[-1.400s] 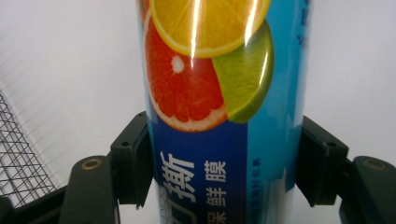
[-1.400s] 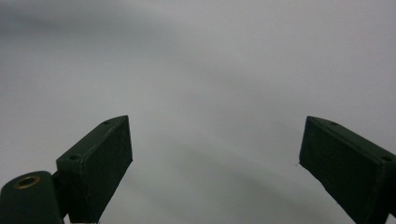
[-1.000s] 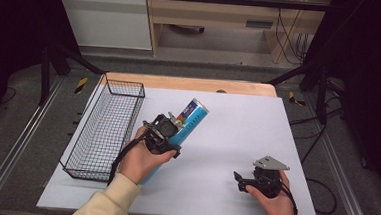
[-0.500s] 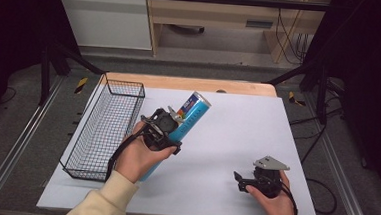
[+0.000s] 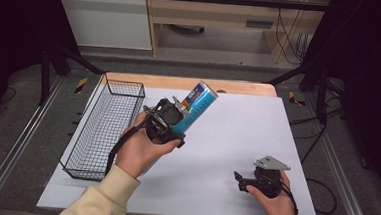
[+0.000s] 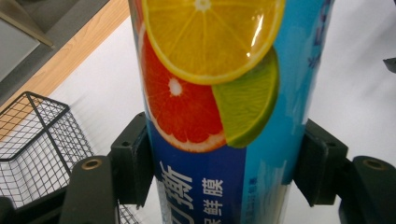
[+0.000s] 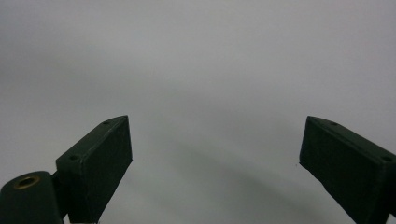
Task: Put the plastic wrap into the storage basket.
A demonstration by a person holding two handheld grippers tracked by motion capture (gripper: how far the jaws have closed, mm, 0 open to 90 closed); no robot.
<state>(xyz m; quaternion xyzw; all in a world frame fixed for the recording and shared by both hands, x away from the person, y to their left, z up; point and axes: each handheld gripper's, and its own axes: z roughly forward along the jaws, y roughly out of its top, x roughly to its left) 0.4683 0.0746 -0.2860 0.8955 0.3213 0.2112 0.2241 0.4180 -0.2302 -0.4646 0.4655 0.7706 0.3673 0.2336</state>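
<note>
You have one tube (image 5: 194,107), one wire basket (image 5: 104,127), one table (image 5: 237,135), and two grippers: left (image 5: 170,117), right (image 5: 241,181).

bright lit table, dark surroundings, soft blurry close-ups

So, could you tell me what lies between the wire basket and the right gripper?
In the high view, the left gripper holding the blue tube.
</note>
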